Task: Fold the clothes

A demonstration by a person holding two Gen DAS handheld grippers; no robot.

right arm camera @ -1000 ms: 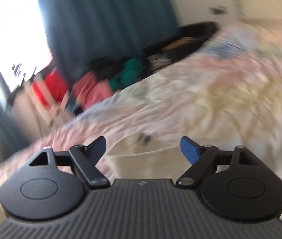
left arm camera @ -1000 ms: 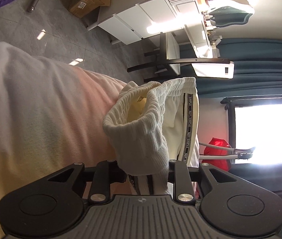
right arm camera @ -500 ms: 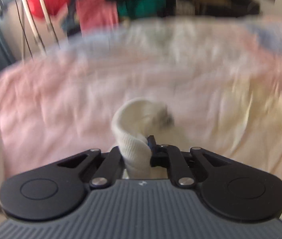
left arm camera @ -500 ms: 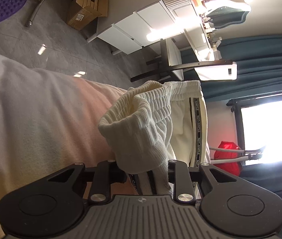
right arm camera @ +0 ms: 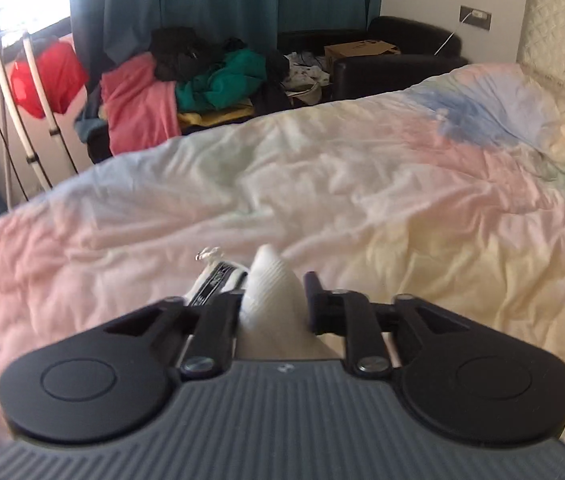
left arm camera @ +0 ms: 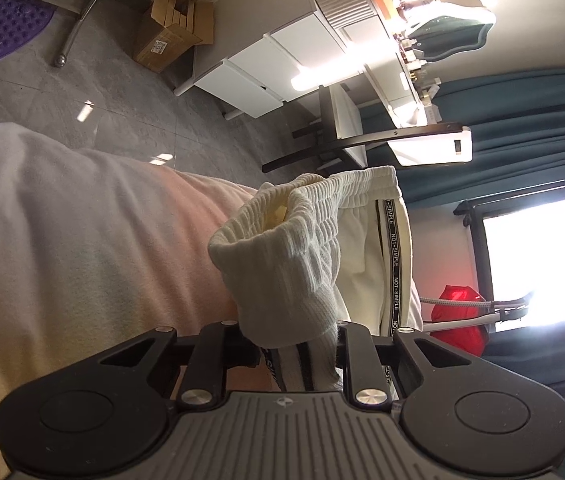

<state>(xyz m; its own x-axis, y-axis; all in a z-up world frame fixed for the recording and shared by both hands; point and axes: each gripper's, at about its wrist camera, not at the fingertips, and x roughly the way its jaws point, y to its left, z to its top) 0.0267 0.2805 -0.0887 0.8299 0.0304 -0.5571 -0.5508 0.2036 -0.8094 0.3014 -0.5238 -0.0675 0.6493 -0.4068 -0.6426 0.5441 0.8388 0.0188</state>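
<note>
A pair of cream trousers (left arm camera: 362, 248) with a ribbed elastic waistband and a black lettered side stripe lies over the pastel bed cover. My left gripper (left arm camera: 288, 340) is shut on a ribbed cuff (left arm camera: 282, 280) of the trousers, and the waistband bunches up just ahead of it. My right gripper (right arm camera: 272, 300) is shut on another ribbed white fold of the same trousers (right arm camera: 268, 288), held just above the bed cover (right arm camera: 362, 192). The black stripe shows beside its left finger (right arm camera: 214, 304).
The bed cover (left arm camera: 62, 240) drops off to a grey floor with a cardboard box (left arm camera: 174, 40) and white drawers (left arm camera: 266, 68). Behind the bed stand a pile of clothes (right arm camera: 186, 80), a black sofa (right arm camera: 394, 52), teal curtains and a red bag (right arm camera: 46, 76).
My right gripper, open one second ago, has closed on the white fold and lifted it slightly. My left gripper keeps its hold, and the waistband has shifted a little.
</note>
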